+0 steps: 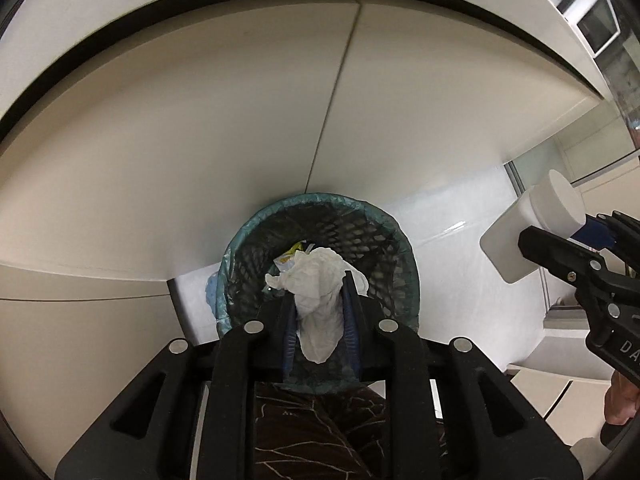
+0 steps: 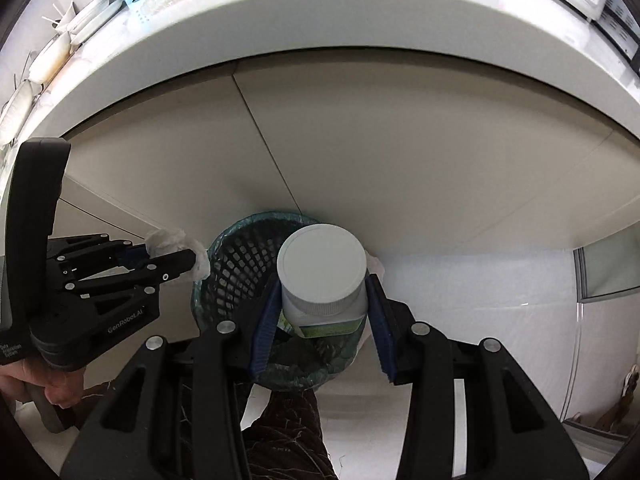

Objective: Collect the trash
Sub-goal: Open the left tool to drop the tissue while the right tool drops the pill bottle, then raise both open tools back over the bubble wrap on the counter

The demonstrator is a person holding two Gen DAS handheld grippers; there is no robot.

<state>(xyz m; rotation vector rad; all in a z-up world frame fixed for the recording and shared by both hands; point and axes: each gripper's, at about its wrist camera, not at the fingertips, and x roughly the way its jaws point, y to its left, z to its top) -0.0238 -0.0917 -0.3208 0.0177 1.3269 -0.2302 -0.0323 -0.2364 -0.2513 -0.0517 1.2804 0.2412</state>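
White crumpled tissue (image 1: 320,304) sits between the left gripper's (image 1: 318,300) loosening pads above the mesh bin (image 1: 384,240), the right gripper (image 2: 325,300) clamps a white-capped bottle (image 2: 322,268) over it, so both drops remain.

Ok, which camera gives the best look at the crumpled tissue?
The left wrist view: the crumpled tissue sits centered between the left gripper fingers, above the lined bin, with its folds clear. The right wrist view shows only bits of it from the side, poking out around those fingers.
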